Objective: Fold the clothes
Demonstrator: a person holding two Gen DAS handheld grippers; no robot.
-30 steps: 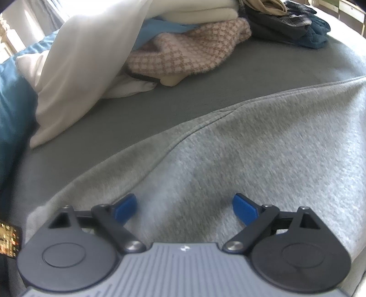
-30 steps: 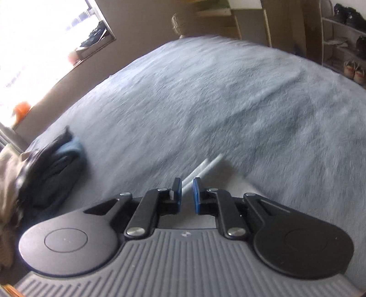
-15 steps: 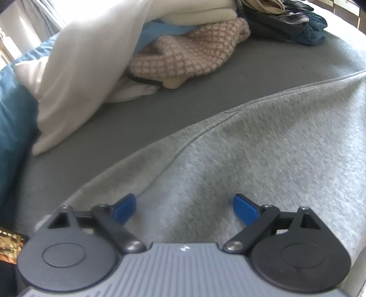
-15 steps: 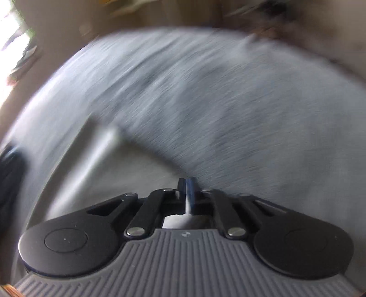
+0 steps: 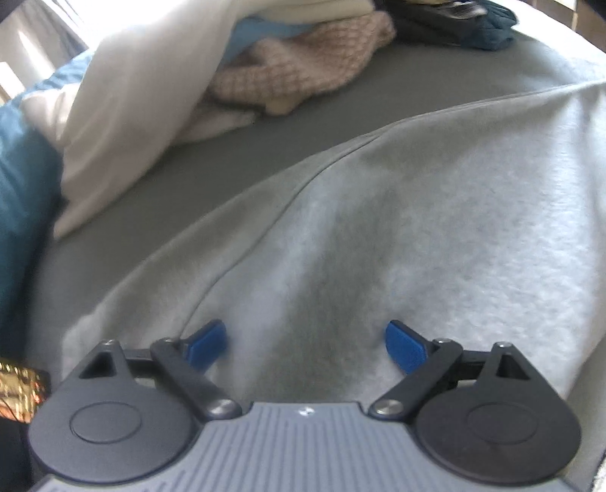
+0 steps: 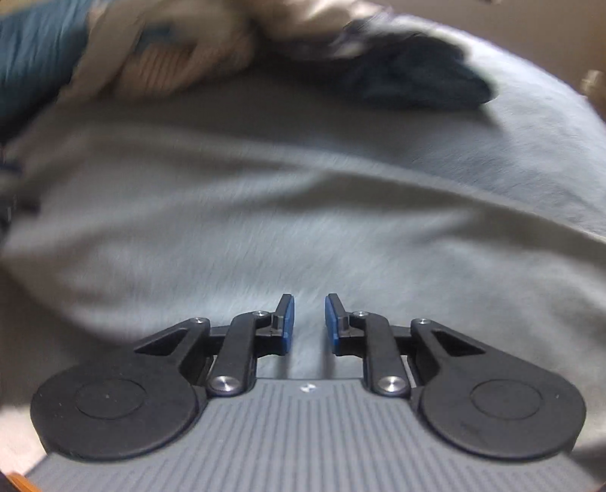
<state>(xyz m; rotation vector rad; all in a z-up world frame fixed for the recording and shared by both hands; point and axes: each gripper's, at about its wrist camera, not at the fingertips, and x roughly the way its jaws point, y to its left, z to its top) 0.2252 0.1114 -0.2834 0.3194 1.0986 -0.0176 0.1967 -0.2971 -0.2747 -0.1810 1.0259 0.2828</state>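
Lying spread on the bed (image 5: 310, 125), the grey sweatshirt (image 5: 454, 234) looks only partly folded: one seam runs from 7 toward 1 o'clock in the left view, and a soft ridge crosses the right view, so more folds seem left. The left claw (image 5: 306, 345) hangs over the cloth with jaws spread wide, nothing between them. The right claw (image 6: 309, 322) has just been opening; its jaws stand slightly apart over the cloth, pinching nothing. At 11 o'clock in the left view a heap (image 5: 303, 64) of white, pink and blue clothes waits, apparently unfolded. At 1 o'clock a dark pile (image 5: 466, 26) sits, perhaps already folded.
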